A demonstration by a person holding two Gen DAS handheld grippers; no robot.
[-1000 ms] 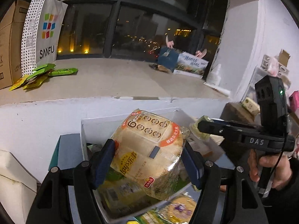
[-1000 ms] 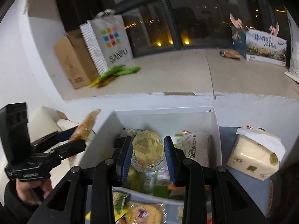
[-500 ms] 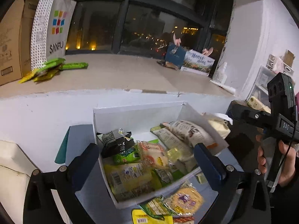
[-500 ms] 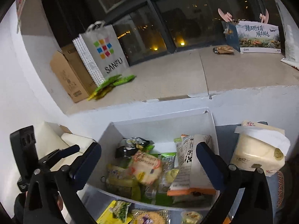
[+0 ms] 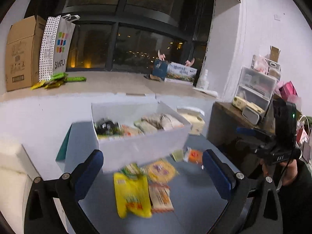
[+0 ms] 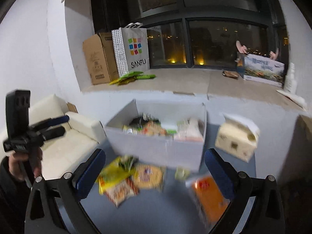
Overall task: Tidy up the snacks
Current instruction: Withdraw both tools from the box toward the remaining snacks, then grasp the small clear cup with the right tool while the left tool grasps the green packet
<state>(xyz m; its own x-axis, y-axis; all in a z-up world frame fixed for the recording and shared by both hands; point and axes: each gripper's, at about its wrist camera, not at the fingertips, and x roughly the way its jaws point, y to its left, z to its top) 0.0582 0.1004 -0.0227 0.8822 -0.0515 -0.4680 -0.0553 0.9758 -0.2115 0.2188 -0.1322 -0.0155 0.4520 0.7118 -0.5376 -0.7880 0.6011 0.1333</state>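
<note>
A white cardboard box (image 5: 144, 146) (image 6: 156, 146) on the blue table holds several snack packets. In front of it lie loose snacks: a yellow bag (image 5: 131, 193) (image 6: 113, 172), a round biscuit pack (image 5: 159, 170) (image 6: 149, 175), a red-and-white packet (image 5: 160, 198) and an orange packet (image 6: 208, 197) (image 5: 194, 155). My left gripper (image 5: 153, 166) stands open and empty above the loose snacks, short of the box. My right gripper (image 6: 155, 165) is open and empty too, over the same pile. Each gripper, held by a hand, shows at the edge of the other view. The picture is blurred by motion.
A tissue pack (image 6: 237, 138) (image 5: 192, 120) sits right of the box. A white sofa (image 6: 64, 136) stands left of the table, a dark side table (image 5: 230, 124) with storage drawers (image 5: 255, 86) to the right. On the window ledge: cardboard carton (image 6: 97, 58), SANFU bag (image 6: 134, 50), green packets (image 6: 134, 77).
Both grippers let go of their snacks into the box, the left a round cake pack, the right a clear jelly cup, opened wide, then drew back from the box over the loose snacks.
</note>
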